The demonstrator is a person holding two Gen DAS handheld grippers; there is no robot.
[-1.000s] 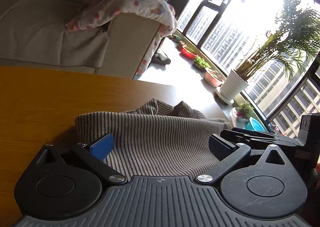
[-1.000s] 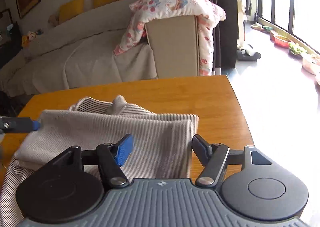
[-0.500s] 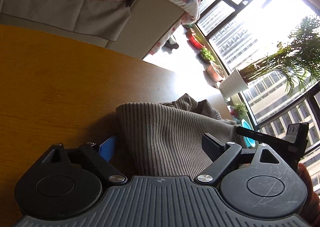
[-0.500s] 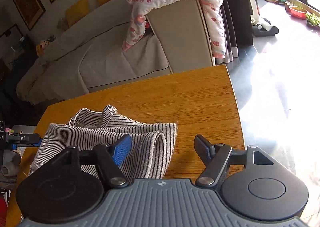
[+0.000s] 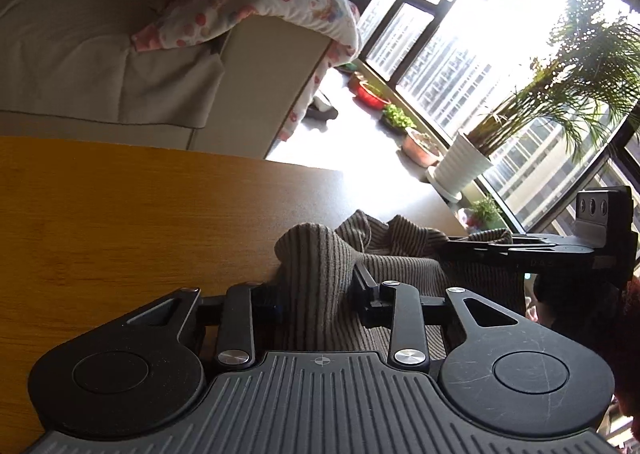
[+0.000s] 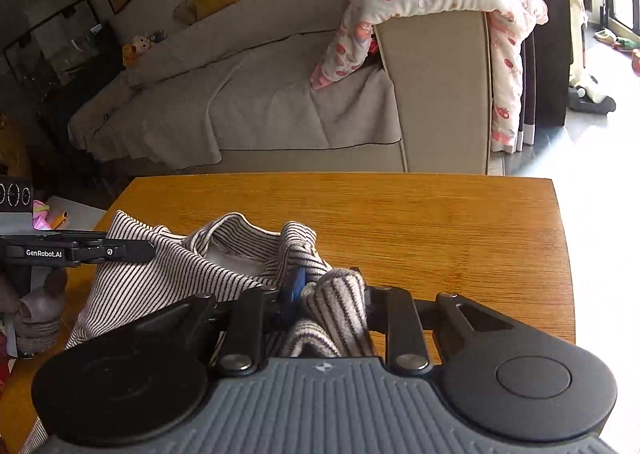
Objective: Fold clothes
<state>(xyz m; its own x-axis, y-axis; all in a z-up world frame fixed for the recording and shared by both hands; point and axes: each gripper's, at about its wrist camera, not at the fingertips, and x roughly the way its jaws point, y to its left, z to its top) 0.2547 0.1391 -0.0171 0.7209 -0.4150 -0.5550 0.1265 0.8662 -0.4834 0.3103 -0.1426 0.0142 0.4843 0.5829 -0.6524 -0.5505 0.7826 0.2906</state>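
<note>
While the left gripper (image 5: 318, 294) clamps a bunched fold of the striped shirt (image 5: 400, 266) between its fingers, the garment lies on the wooden table (image 5: 120, 214) just ahead. In the right view, the right gripper (image 6: 332, 300) pinches another shirt fold, cloth spreading leftward toward the other gripper.

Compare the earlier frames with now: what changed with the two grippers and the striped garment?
Both grippers closed: the left gripper and right gripper, open a second ago, now pinch bunched folds of the striped garment. The wooden table and sofa are unchanged.
</note>
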